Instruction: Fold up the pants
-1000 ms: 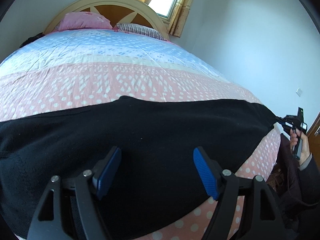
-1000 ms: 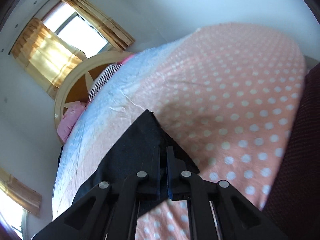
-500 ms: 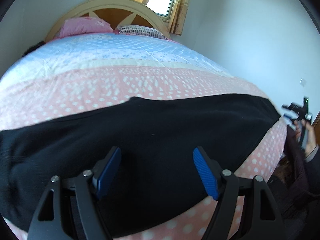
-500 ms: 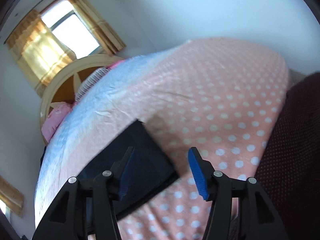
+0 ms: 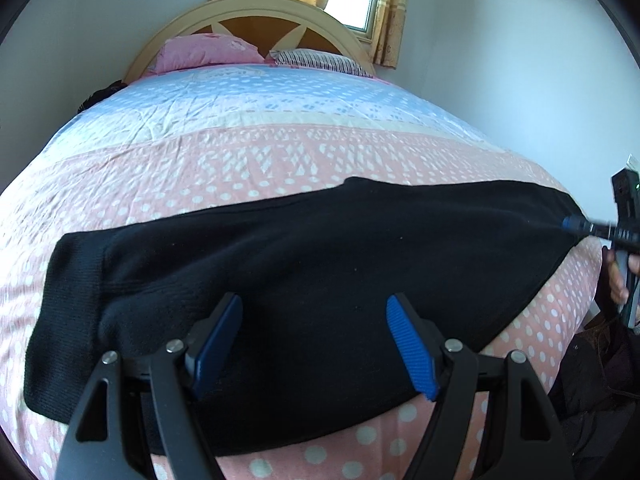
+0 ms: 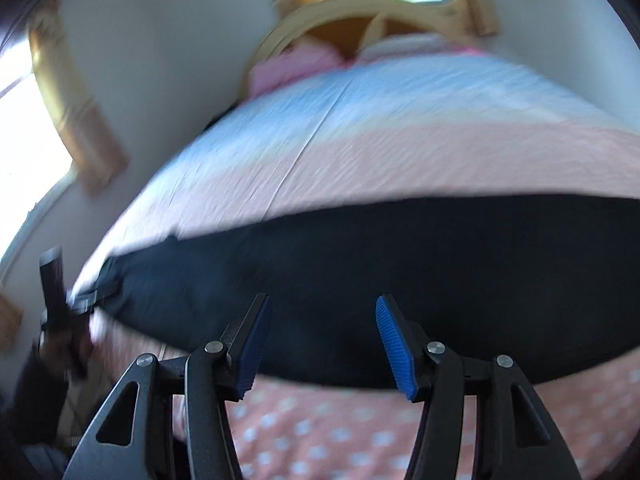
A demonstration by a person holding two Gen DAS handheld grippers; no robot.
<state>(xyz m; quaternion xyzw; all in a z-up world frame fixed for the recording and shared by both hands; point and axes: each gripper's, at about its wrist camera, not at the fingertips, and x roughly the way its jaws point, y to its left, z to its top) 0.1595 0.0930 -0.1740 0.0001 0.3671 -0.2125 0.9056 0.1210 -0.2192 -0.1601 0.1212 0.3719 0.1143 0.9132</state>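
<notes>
Black pants [image 5: 320, 248] lie flat and stretched sideways across the near part of the bed [image 5: 280, 152], with a ribbed band at their left end. My left gripper [image 5: 314, 304] hangs open over their near edge, holding nothing. At the far right of the left wrist view, the right gripper [image 5: 572, 224] points at the pants' right end, a hand [image 5: 618, 280] on its handle. The right wrist view is blurred. There the right gripper [image 6: 322, 304] is open and empty, with the pants [image 6: 400, 264] spread beyond its fingers.
The bedspread is blue at the head and pink with white dots near me. A curved wooden headboard [image 5: 256, 12], a pink pillow [image 5: 204, 50] and a striped pillow [image 5: 316, 60] are at the far end. White walls flank the bed. The person's dark clothing [image 5: 600, 380] is at lower right.
The right gripper was shut on the pants' end, then opened, let it drop flat and swung round to face the pants. The left view has pulled back, showing the pants' left end.
</notes>
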